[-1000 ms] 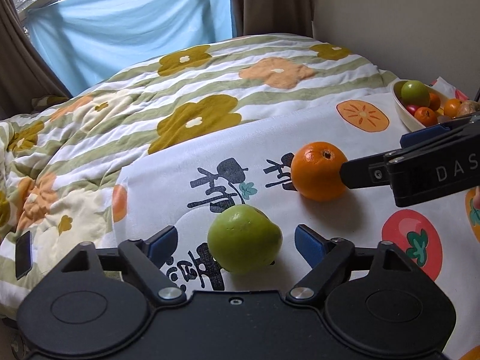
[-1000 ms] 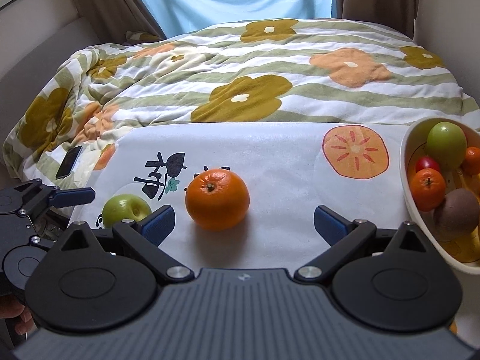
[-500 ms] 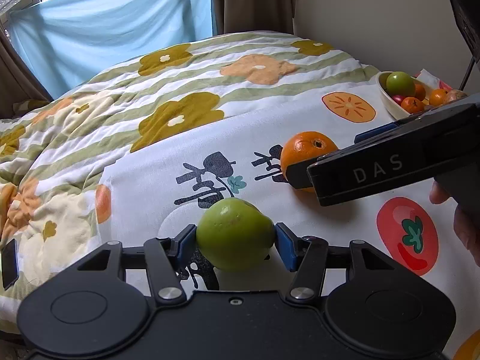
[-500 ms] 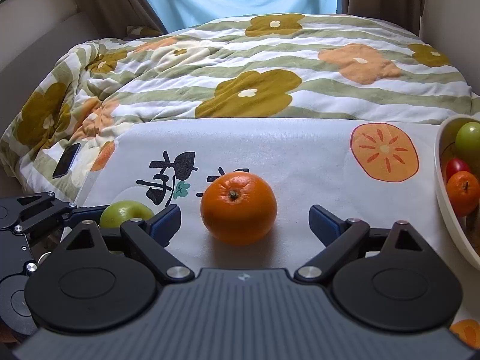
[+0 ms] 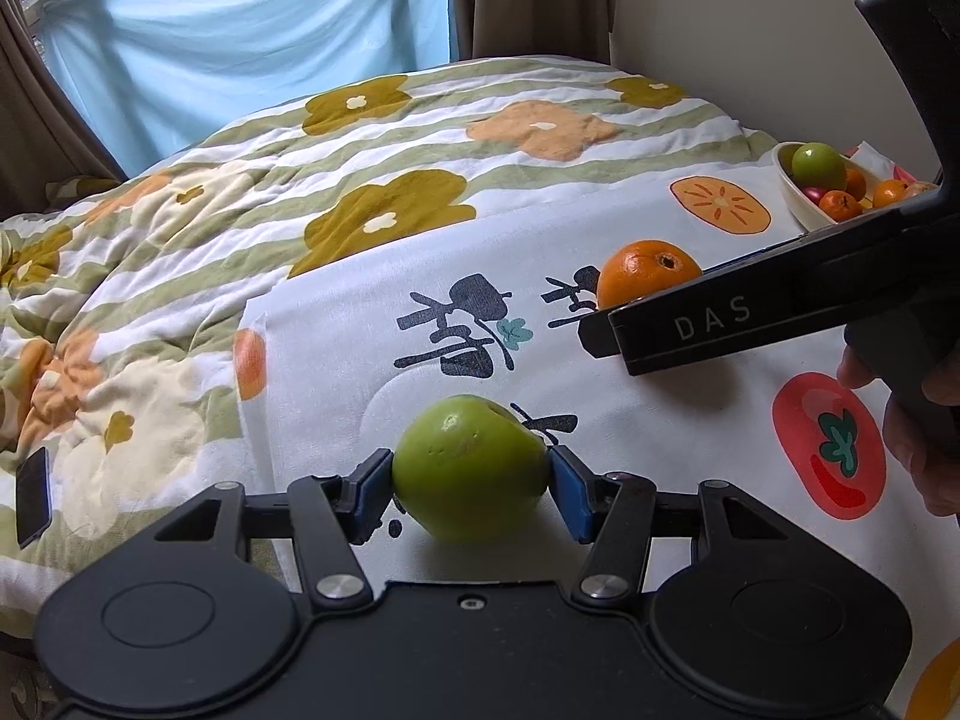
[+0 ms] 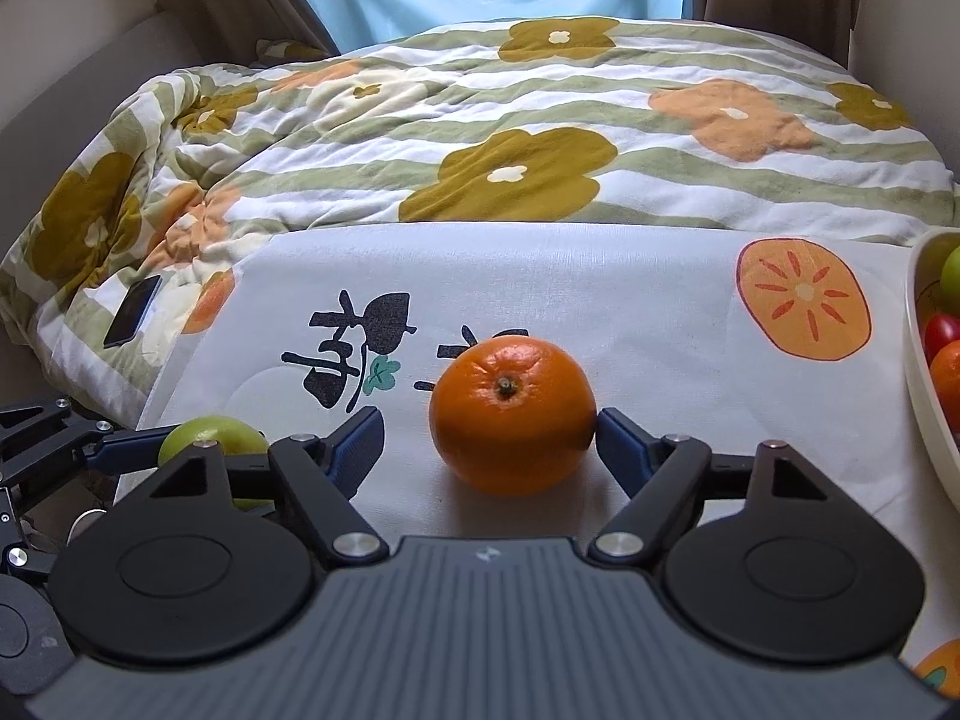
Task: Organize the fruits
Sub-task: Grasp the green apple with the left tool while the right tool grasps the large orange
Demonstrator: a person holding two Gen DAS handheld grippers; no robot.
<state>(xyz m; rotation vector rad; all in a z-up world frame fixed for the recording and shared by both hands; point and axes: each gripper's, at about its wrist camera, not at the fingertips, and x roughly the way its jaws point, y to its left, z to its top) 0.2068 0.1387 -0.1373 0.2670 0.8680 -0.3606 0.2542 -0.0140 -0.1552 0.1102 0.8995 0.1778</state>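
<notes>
A green apple (image 5: 471, 468) rests on the white fruit-print cloth (image 5: 372, 372), and my left gripper (image 5: 471, 480) is shut on it, both blue pads pressed to its sides. An orange (image 6: 513, 414) sits on the same cloth between the fingers of my right gripper (image 6: 489, 438). Those jaws are closing: the right pad touches the orange's skin, while a gap remains at the left pad. In the left wrist view the orange (image 5: 648, 270) is half hidden behind the right gripper's black body. The apple (image 6: 210, 435) also shows low on the left in the right wrist view.
A cream bowl (image 5: 792, 192) with several fruits stands at the far right of the cloth; its wall (image 6: 924, 390) is close to my right gripper. A dark phone (image 6: 133, 311) lies on the flowered quilt at left. A person's hand (image 5: 918, 438) holds the right gripper.
My left gripper closed onto the green apple. My right gripper moved forward until the orange lay between its fingers, and its jaws have narrowed.
</notes>
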